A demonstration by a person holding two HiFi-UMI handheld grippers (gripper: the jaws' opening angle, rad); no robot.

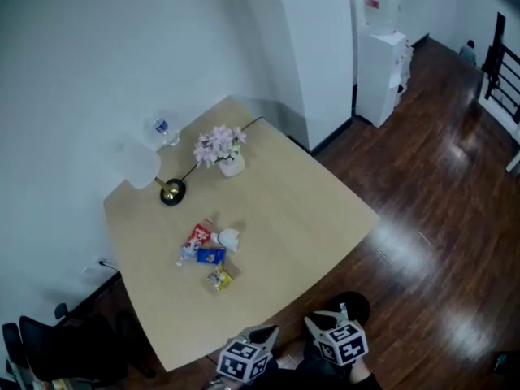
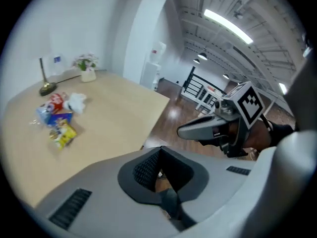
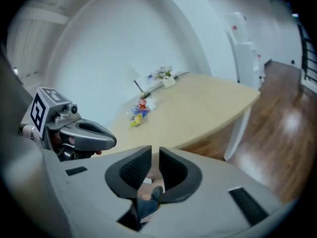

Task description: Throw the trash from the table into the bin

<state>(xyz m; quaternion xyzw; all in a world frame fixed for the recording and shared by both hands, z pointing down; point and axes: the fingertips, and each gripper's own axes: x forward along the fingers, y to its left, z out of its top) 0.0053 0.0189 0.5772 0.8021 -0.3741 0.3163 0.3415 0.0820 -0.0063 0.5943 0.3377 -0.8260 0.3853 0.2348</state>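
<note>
The trash lies in a small heap on the pale wooden table point(image 1: 309, 210): a red packet point(image 1: 197, 236), a white crumpled paper point(image 1: 228, 238), a blue packet point(image 1: 210, 256) and a yellow packet point(image 1: 218, 278). The same heap point(image 2: 57, 115) shows in the left gripper view, and the heap point(image 3: 138, 112) appears far off in the right gripper view. Both grippers hover off the table's near edge, well short of the trash. My left gripper point(image 2: 159, 152) has its pads together, empty. My right gripper point(image 3: 155, 155) shows only a narrow slit between its pads, with nothing in it. No bin is in view.
At the table's far side stand a flower vase point(image 1: 227, 154), a desk lamp point(image 1: 171, 192) and a water bottle point(image 1: 162, 128). A white water dispenser point(image 1: 382, 71) stands by the wall. A black chair point(image 1: 57, 348) is at the lower left. Dark wooden floor lies to the right.
</note>
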